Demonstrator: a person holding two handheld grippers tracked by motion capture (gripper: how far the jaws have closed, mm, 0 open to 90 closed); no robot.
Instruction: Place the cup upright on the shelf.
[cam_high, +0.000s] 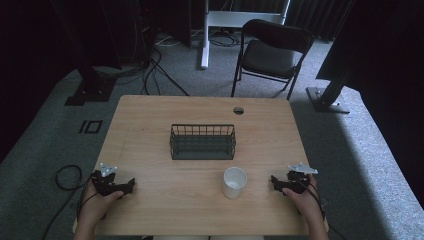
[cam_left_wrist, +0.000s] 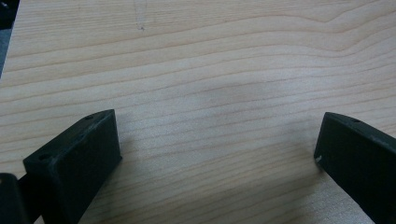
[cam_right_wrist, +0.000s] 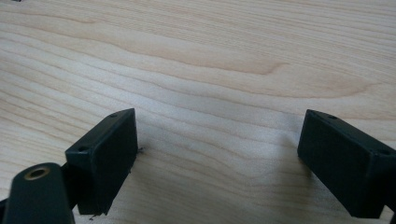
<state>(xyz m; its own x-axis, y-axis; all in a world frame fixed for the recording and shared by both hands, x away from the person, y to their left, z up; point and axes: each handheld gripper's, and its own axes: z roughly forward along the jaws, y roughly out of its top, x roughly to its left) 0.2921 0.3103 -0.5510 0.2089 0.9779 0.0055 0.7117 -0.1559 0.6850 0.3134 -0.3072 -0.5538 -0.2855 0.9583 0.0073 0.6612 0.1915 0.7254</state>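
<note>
Cup (cam_high: 234, 182) near tabletop (cam_high: 150, 125) front edge; left gripper (cam_high: 131, 184) and right gripper (cam_high: 274, 181) jaws spread, empty, at front corners

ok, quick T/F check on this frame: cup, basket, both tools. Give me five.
1. The cup stands upright on the table. True.
2. The cup is inside the basket. False: it stands on the table, nearer the person than the basket.
3. The left tool is open, holding nothing. True.
4. The right tool is shut on the cup. False: its jaws are apart over bare wood.
5. A chair stands beyond the table. True.
</note>
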